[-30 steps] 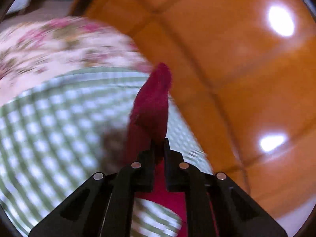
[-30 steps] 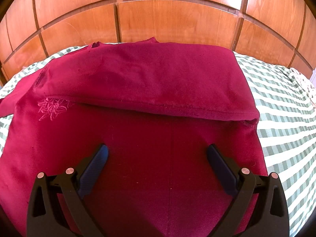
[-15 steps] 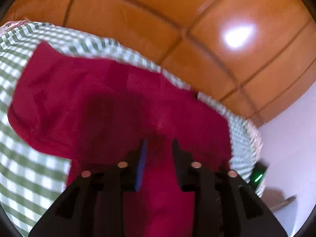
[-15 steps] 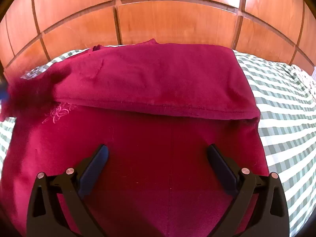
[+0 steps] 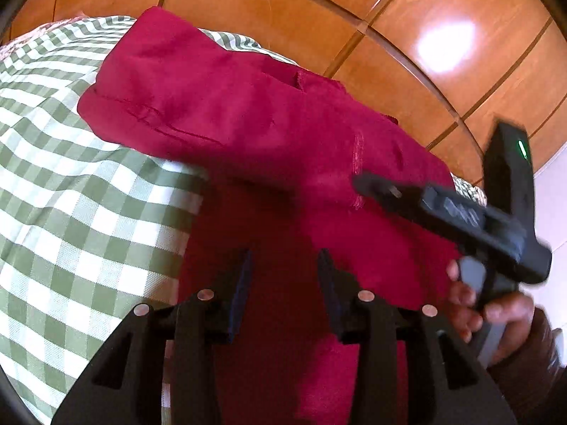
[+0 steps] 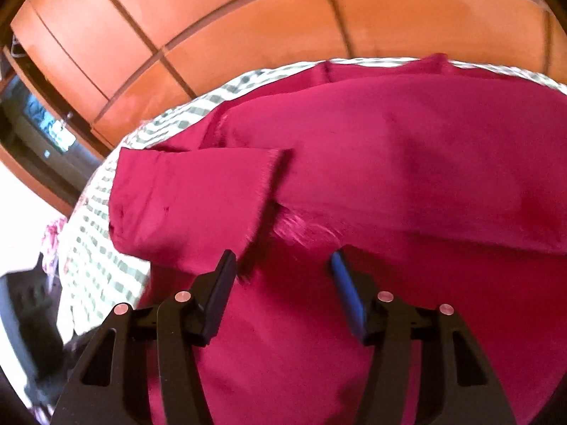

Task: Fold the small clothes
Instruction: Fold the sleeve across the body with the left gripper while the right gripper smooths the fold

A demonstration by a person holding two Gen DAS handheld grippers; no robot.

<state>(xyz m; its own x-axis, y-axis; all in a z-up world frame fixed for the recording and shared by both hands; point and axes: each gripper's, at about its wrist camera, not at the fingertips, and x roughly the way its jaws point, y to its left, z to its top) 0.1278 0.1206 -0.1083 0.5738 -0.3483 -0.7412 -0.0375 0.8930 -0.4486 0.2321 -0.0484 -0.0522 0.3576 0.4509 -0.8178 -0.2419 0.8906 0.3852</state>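
A dark red garment [image 5: 248,117] lies on the green-and-white checked bedcover [image 5: 71,212]. One sleeve is folded across its body in the right wrist view [image 6: 191,198], over the main panel [image 6: 407,177]. My left gripper [image 5: 283,269] is open and empty, just above the garment's near part. My right gripper [image 6: 281,269] is open and empty, over the garment near the folded sleeve's edge. The right gripper also shows in the left wrist view [image 5: 460,209], held in a hand over the garment's right side.
A wooden panelled headboard [image 5: 389,35] stands right behind the bed. A floral cloth [image 6: 51,237] lies at the bed's left edge. A dark shelf [image 6: 35,131] stands at far left. The left gripper's body shows blurred at lower left [image 6: 24,318].
My left gripper let go of the sleeve and opened; the sleeve now lies folded over the body. My right gripper swung left and its jaws narrowed.
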